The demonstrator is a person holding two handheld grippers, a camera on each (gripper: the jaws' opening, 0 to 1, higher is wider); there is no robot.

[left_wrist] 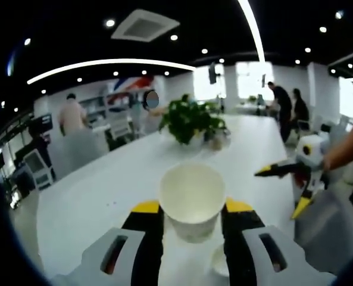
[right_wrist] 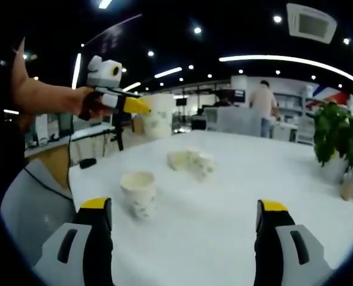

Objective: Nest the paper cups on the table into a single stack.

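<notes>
Yellow-tipped jaws of my left gripper (left_wrist: pixel 191 210) clamp a white paper cup (left_wrist: pixel 192 198), lifted above the table (left_wrist: pixel 93 196). Another cup rim (left_wrist: pixel 219 262) peeks out below it, mostly hidden. My right gripper (right_wrist: pixel 186 210) stands wide apart, nothing between its jaws. Ahead of it one upright cup (right_wrist: pixel 138 192) sits on the white tabletop, and farther back a blurry cluster of tipped cups (right_wrist: pixel 191 162) — I can't count them. A potted plant (right_wrist: pixel 338 143) stands to the right. Beyond: office desks, people, ceiling lights.
</notes>
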